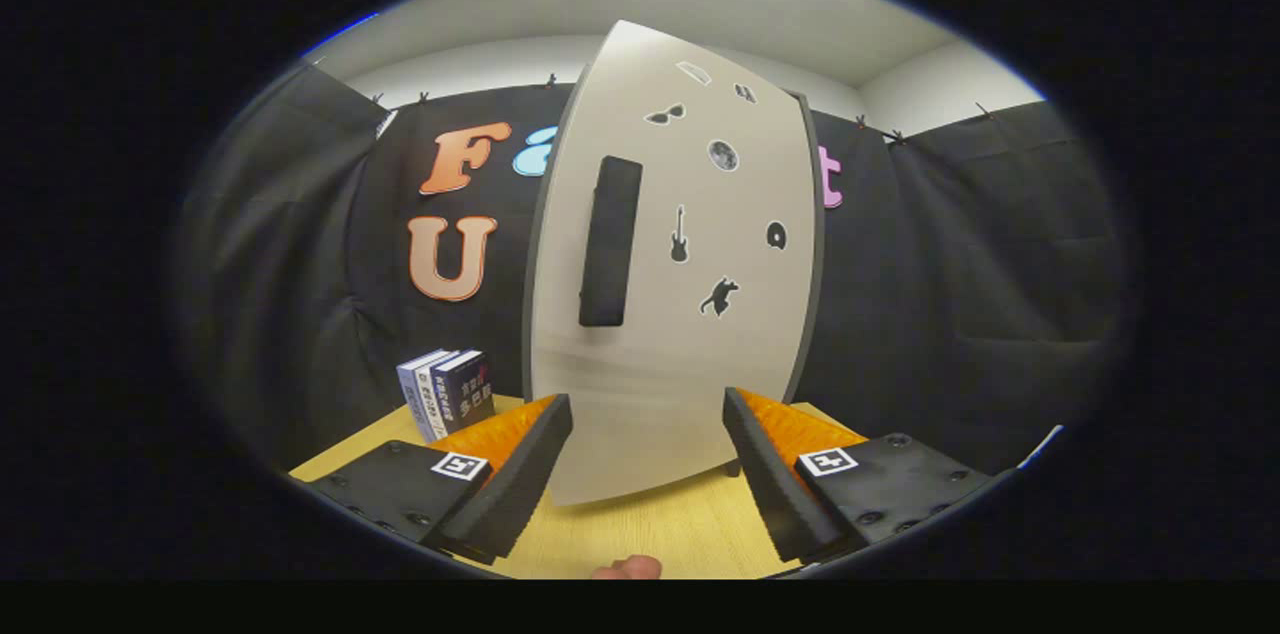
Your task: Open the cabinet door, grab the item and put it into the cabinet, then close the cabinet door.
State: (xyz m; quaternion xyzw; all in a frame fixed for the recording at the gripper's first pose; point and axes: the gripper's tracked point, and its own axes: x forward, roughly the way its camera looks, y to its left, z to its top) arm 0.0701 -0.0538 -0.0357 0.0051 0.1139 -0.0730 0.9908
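My gripper is spread wide and holds nothing; its two fingers frame the lower part of the door, which stands just ahead of them on the table. The door looks shut (I judge so, since it faces me flat and I see no gap), so opening it is the step in hand. To do that well I should rise to the handle, a dark vertical bar ahead and above my left finger, centre it between the fingers, close on it squarely, then pull along the hinge arc rather than straight back. The item, I take it, is the books, beyond my left finger, beside the door. Count: one door, one handle, three books, six stickers.
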